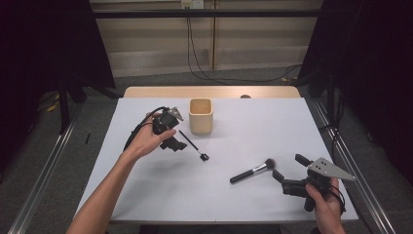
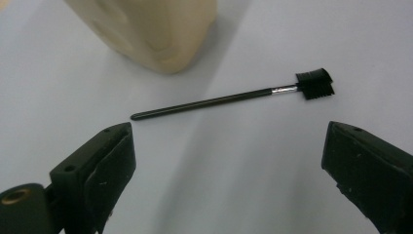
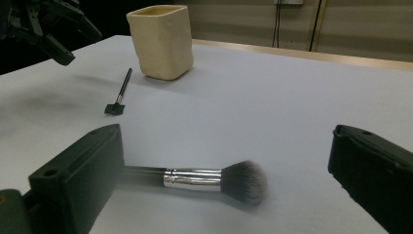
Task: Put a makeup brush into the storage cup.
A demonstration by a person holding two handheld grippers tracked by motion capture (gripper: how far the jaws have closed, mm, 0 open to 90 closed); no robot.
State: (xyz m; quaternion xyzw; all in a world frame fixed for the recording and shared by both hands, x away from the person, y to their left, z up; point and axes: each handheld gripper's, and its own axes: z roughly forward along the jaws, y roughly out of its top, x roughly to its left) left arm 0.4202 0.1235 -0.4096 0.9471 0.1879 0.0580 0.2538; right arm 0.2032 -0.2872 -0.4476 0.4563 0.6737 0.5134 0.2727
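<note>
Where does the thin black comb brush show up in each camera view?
High view: the thin comb brush lies centre-left, just below the cream cup.
Left gripper view: upper middle, head to the right, cup above.
Right gripper view: upper left, left of the cup.
Shared landmark: the cup.

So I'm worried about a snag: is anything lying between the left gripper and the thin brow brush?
Nothing visible does. The left gripper has its jaws wide open, and bare table lies between them and the brow brush. The cup stands beyond the brush, apart from it, not in the gripper's path.
</note>
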